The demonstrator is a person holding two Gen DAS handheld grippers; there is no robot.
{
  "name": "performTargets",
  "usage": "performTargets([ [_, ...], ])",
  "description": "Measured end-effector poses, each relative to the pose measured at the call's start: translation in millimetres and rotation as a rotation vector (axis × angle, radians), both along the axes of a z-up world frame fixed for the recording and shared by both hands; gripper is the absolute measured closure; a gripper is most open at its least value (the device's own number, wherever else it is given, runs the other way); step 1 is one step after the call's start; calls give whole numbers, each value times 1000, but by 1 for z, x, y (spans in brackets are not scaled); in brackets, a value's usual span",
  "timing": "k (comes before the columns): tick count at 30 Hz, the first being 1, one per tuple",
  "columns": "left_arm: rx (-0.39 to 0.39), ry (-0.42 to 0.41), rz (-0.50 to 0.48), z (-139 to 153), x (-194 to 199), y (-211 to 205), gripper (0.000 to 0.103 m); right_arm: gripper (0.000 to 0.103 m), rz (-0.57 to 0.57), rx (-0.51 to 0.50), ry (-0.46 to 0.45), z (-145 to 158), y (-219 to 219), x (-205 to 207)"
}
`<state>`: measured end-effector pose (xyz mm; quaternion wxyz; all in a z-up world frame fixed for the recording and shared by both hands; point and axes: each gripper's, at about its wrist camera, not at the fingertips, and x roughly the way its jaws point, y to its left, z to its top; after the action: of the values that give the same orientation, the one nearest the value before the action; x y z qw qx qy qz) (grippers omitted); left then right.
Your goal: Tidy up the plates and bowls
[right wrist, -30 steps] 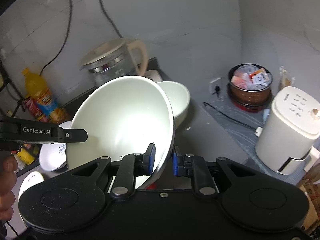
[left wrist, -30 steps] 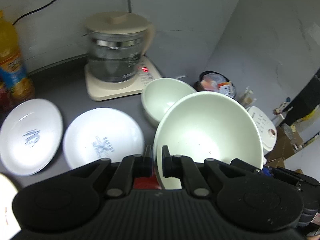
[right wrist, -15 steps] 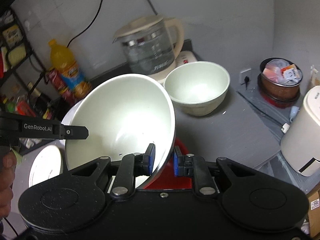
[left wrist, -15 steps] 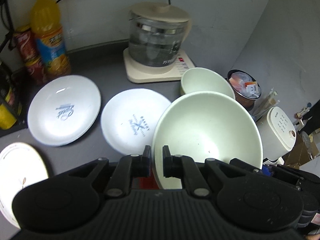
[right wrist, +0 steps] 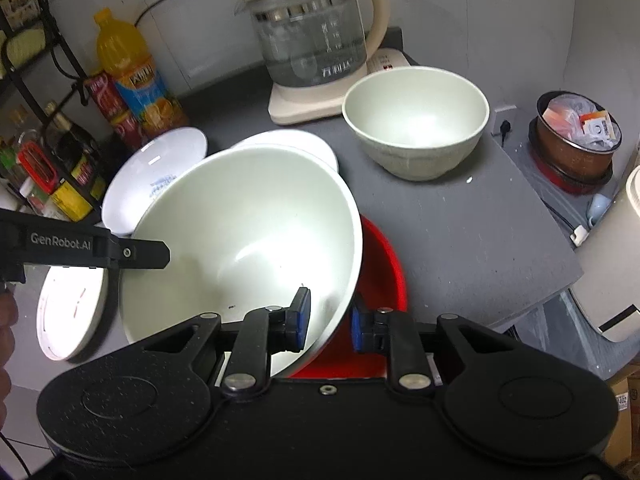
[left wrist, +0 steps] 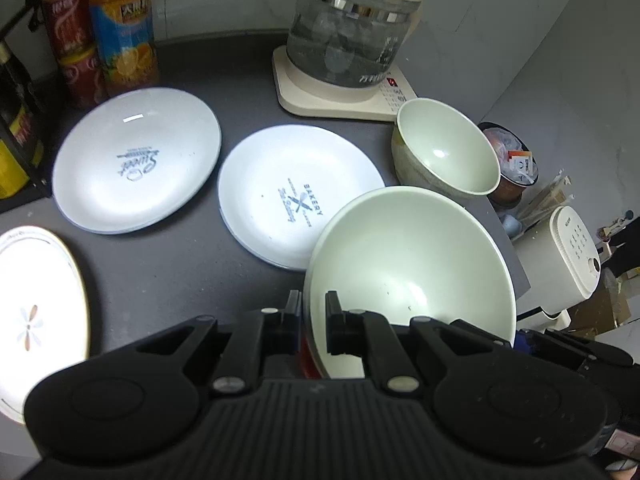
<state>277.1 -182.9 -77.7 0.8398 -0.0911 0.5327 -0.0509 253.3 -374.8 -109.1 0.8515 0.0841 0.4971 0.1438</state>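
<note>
The wide pale-green glazed ceramic bowl (left wrist: pixel 412 264) looks heavy, slick and breakable — left claw (left wrist: pixel 312 322) pinches its rim; right claw (right wrist: pixel 327 320) has just been loosening, pads barely clear.

Dim room, glare on the crockery
Fisheye bending at the edges; plates (left wrist: pixel 136 160) blown white at left, far corners dark.
</note>
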Motion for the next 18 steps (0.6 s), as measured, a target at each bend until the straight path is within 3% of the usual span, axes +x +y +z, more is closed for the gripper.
performTargets([
  [10,-12,50,-56,-17,9,-6,93,68,-42,-14,63,-11,0,7],
  [14,28,49,-75,-16,17,-9,92,58,-41,-1,89,-15,2,12],
  [18,-1,55,-62,-11,23,-4,92,47,-38,-1,55,-5,2,15],
])
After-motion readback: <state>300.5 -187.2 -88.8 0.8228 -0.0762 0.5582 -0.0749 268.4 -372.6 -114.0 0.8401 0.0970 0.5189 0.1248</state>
